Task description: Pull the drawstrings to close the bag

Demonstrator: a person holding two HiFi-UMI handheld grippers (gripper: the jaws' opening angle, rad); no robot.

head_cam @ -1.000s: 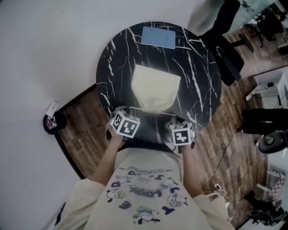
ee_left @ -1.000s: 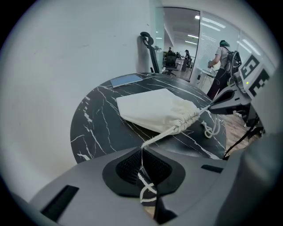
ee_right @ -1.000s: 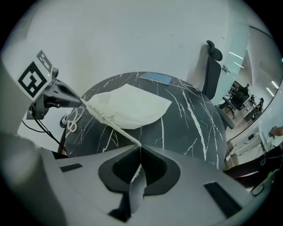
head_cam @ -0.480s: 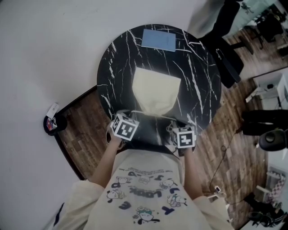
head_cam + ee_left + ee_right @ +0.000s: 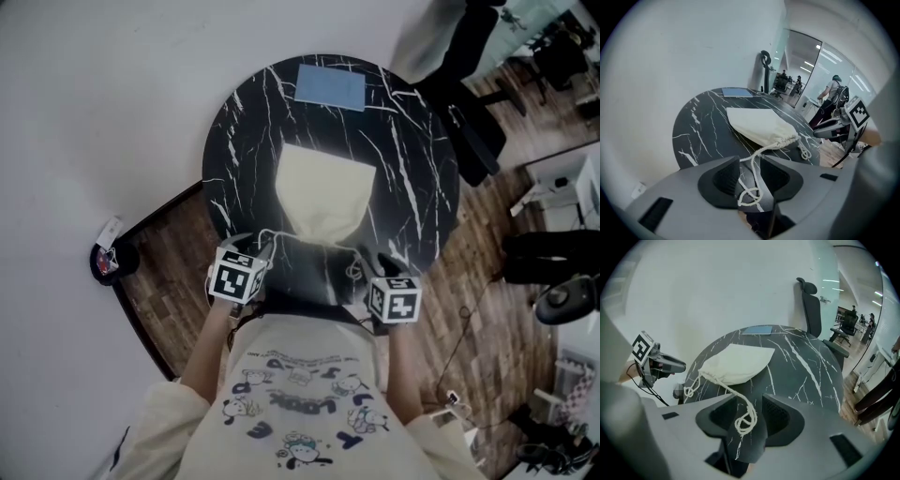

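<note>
A cream drawstring bag (image 5: 323,192) lies flat in the middle of the round black marble table (image 5: 422,178), its gathered mouth (image 5: 319,234) toward me. My left gripper (image 5: 251,247) is at the near left table edge. Its jaws have just been opening, and the left white cord (image 5: 751,193) lies loose between them (image 5: 749,158). My right gripper (image 5: 380,264) sits at the near right edge. Its jaws have also just been opening, with the right cord's loop (image 5: 746,420) slack between them (image 5: 748,396). Neither pair of pads presses on a cord.
A blue flat sheet (image 5: 330,86) lies at the far side of the table. A black office chair (image 5: 469,103) stands beyond the table's right rim. Wooden floor and a dark stand (image 5: 108,258) lie to the left; a white wall is behind.
Both grippers have drawn back toward me and slightly outward. Their jaws went from shut to apart, and the cords now lie slack on the table.
</note>
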